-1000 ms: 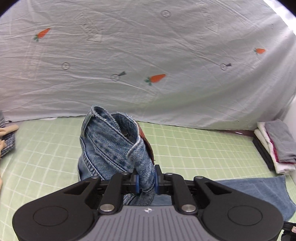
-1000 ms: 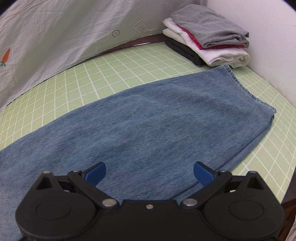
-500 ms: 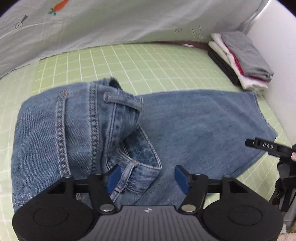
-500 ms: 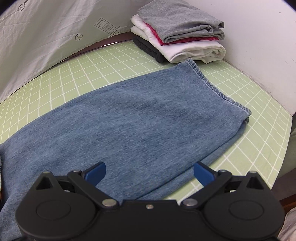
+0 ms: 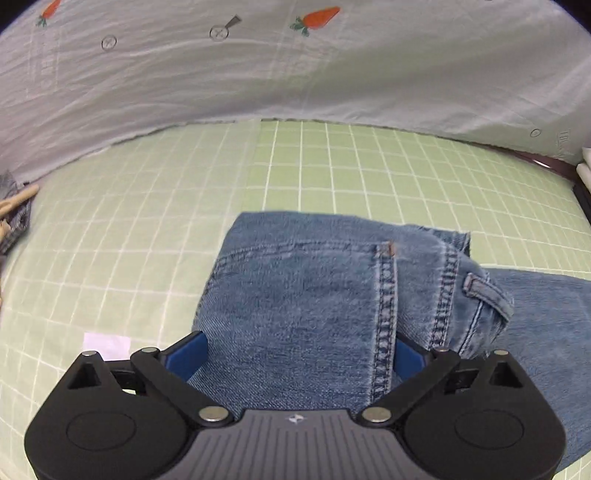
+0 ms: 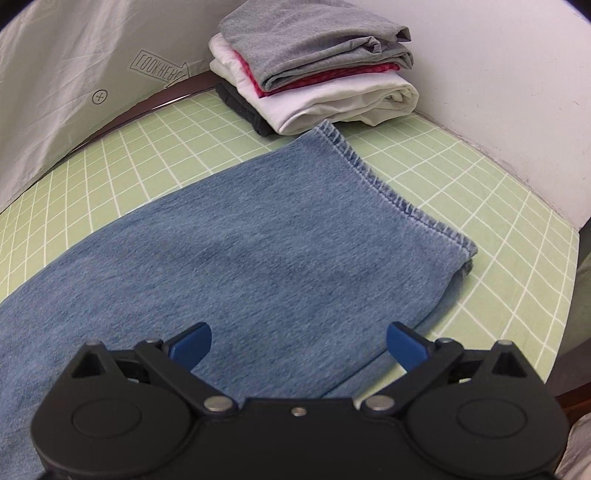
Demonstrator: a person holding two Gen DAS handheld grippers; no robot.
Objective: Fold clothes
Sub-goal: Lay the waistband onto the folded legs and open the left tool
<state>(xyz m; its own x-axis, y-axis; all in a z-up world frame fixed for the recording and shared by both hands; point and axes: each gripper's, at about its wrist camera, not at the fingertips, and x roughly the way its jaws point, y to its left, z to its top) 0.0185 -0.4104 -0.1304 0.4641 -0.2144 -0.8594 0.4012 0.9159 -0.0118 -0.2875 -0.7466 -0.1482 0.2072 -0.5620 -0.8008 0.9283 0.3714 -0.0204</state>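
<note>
A white sheet printed with carrots [image 5: 317, 18] hangs behind a green grid-lined mat [image 5: 129, 236], where a pair of blue jeans [image 5: 306, 306] lies flat, waistband end folded over the legs and hem [image 6: 391, 192] reaching toward a stack of folded clothes [image 6: 314, 62] in the corner. The left gripper [image 5: 295, 354] hovers over the folded waistband, jaws opening wide, denim between them but not pinched; the right gripper [image 6: 299, 343] hangs spread and empty above the leg
</note>
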